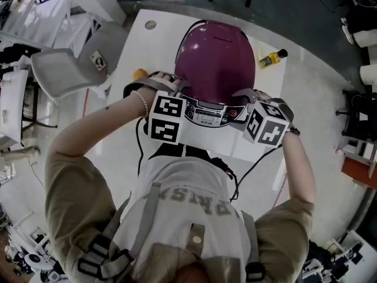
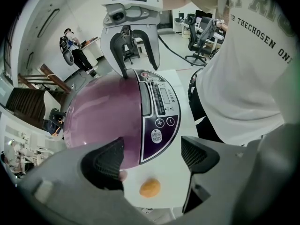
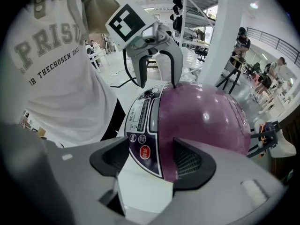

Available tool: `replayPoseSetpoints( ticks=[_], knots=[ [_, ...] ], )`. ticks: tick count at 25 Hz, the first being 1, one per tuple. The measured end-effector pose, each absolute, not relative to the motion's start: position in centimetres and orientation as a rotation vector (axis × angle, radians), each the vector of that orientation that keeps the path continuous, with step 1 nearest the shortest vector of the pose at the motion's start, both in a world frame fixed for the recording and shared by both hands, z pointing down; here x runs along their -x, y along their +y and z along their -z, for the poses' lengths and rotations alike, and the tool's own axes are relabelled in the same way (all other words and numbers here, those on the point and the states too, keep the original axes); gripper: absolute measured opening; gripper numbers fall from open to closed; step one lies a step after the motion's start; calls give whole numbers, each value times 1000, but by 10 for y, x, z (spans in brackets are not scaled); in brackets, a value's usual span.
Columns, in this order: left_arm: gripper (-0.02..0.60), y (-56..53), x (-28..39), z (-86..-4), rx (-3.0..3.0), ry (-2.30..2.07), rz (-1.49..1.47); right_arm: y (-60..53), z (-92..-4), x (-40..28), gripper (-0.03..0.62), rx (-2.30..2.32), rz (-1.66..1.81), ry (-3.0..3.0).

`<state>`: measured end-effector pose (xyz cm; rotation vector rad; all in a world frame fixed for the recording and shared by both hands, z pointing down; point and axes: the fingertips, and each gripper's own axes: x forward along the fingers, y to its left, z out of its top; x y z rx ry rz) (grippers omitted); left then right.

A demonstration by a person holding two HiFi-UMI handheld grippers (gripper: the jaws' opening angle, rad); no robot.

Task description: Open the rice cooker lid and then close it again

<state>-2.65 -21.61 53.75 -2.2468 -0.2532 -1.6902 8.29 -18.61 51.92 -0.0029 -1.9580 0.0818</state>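
the purple rice cooker [image 1: 215,63] sits on the white desk [image 1: 154,46] in the upper middle of the head view. its lid [image 1: 219,46] is down, so i think the opening step is just getting started. the left gripper [image 2: 152,156] and the right gripper [image 3: 151,159] wait at the two front corners, jaws wide apart and holding nothing, and next one likely has to push the red button [image 3: 144,152] on the front so the lid pops up.
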Motion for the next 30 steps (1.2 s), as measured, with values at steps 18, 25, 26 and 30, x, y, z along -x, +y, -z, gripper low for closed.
replayPoseSetpoints(
  ticks=[18, 25, 26, 30],
  knots=[
    [383, -218, 26, -539, 2276, -298, 1700, -190, -521, -83, 256, 31, -113, -1953],
    [382, -217, 25, -538, 2328, -295, 1699, -190, -521, -83, 258, 19, -117, -1962],
    [382, -216, 25, -537, 2338, -293, 1697, -189, -521, -83, 258, 18, -116, -1964],
    [382, -215, 25, -535, 2349, -300, 1712, -189, -520, -83, 262, 9, -124, -1970]
  ],
)
